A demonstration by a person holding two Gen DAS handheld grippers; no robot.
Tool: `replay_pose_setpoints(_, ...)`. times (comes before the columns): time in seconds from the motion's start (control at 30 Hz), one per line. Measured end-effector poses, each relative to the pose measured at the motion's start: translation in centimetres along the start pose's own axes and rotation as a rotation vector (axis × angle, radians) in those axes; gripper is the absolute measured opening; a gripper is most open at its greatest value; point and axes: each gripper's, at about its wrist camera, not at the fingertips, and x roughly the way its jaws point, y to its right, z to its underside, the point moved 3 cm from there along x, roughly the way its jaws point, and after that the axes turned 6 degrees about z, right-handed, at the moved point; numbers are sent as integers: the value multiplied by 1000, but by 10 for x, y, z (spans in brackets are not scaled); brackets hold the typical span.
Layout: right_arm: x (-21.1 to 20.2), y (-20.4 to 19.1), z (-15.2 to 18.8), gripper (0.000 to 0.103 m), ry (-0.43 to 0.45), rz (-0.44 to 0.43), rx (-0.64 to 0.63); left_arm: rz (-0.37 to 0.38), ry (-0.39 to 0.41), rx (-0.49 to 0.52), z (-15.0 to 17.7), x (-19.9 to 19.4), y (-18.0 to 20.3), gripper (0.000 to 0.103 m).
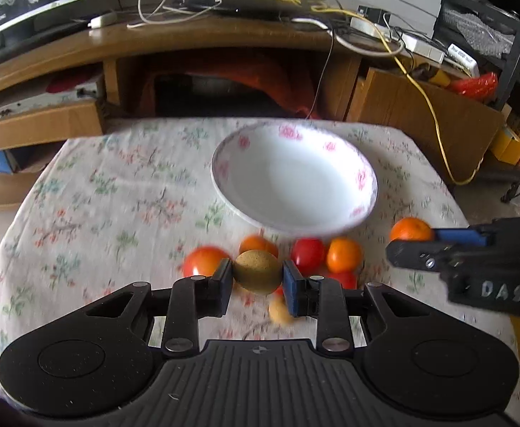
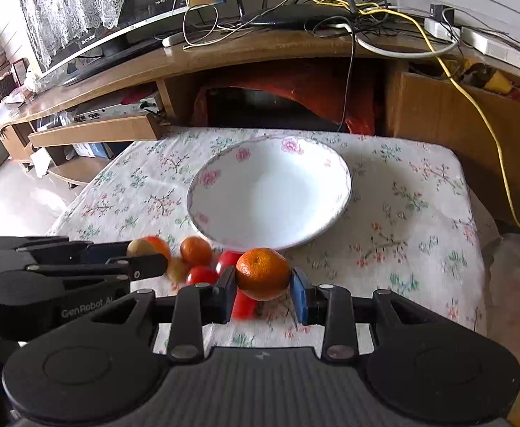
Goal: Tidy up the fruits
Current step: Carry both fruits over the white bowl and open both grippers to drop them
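We see the table covered by a floral cloth (image 2: 420,213), and going left to right its left stretch lies bare, with open room from the rounded left edge in to the fruit cluster; the white bowl (image 1: 295,181) with pink flowers on its rim stands in the middle toward the far edge, empty, and the right stretch of cloth is bare again out to the right edge. Beyond the far edge a wooden desk (image 2: 260,53) crosses the whole view, close behind the table, strewn with cables. Our left gripper (image 1: 257,277) is held low over the near side of the table, level and pointing toward the bowl, its two pads pressed against the sides of a brownish-green kiwi (image 1: 257,270), which is lifted just above the cloth. Around and behind it on the cloth, between us and the bowl, lie red tomatoes (image 1: 308,254), an orange (image 1: 343,254) and a small yellowish fruit (image 1: 279,311), close together. Our right gripper (image 2: 262,286) sits just right of the cluster, also level and aimed at the bowl, clamped on a mandarin (image 2: 262,273) whose near side touches both pads, with the bowl's near rim just beyond it.
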Motion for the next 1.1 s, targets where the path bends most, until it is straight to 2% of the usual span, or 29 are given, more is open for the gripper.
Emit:
replay_pose_setpoints(0.4,36,10,-33,34,2,11,-32,7,-5,27,-37,44,8,37)
replay_pose_setpoints(0.67,60,14,-40,33,-21,15,-51,-6,-43,13,-42,66,2,37)
replay_pose_setpoints(1.1,81,18,-41,34,-49,10,-52,-15,-51,2,-44,79,-1,37)
